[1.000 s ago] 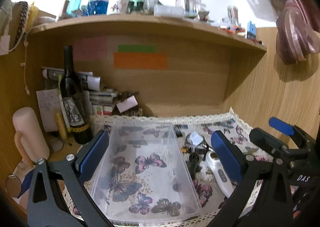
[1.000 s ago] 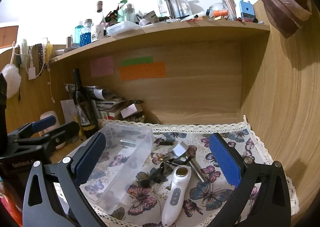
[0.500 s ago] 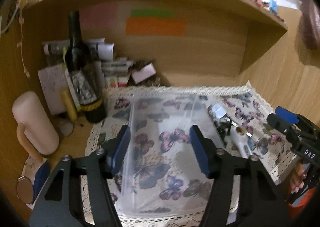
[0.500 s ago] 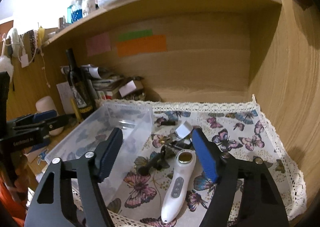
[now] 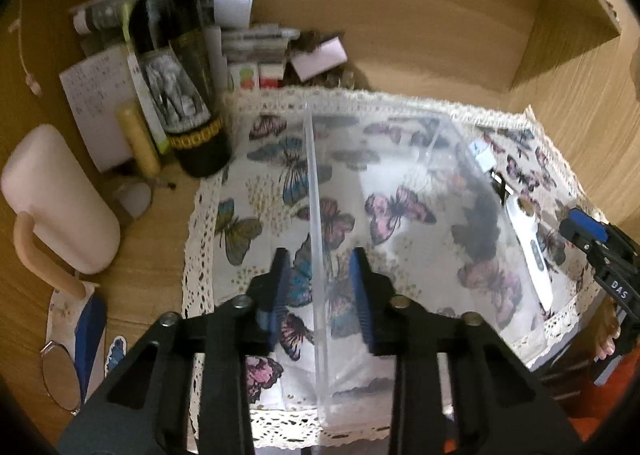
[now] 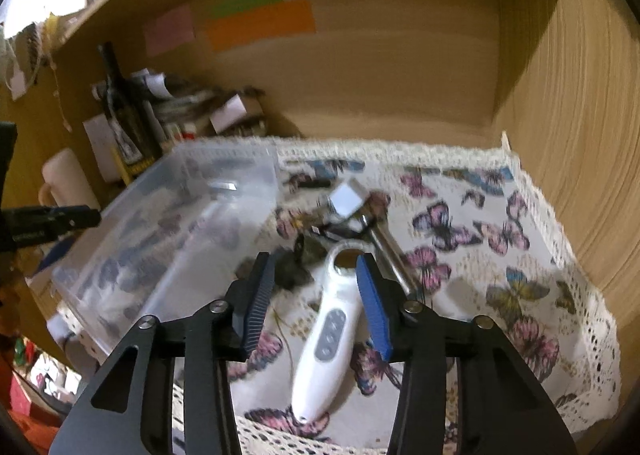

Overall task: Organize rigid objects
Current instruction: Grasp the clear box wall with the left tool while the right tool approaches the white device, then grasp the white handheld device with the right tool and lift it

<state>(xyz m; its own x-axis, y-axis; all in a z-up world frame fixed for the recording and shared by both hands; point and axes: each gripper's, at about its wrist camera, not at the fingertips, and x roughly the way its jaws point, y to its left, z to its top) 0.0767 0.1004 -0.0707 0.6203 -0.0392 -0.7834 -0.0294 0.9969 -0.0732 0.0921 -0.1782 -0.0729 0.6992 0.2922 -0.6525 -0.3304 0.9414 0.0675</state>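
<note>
**Two grippers over one clear bin and a small heap of tools**

One clear, rectangular plastic bin sits on the butterfly-printed, lace-edged cloth, nothing plainly inside it. The left gripper straddles the bin's left wall: one blue-padded finger is outside and one inside. Its jaws have just been closing, with a gap still showing on each side of the wall.

Just right of the bin lies one white handheld device with a round head and three grey buttons. The right gripper hangs above it, jaws partly apart after closing in, the device's head between the tips and not pinched. Beside the device lie one metal rod-shaped tool, one small white square block and a blurred tangle of dark pieces that cannot be counted.

On the wooden back panel are three sticky notes: one pink, one green, one orange, all blank. One dark wine bottle stands left of the cloth; its label carries a black-and-white picture, with lettering too blurred to read. White letters "DAS" show on the right gripper in the left wrist view.
</note>
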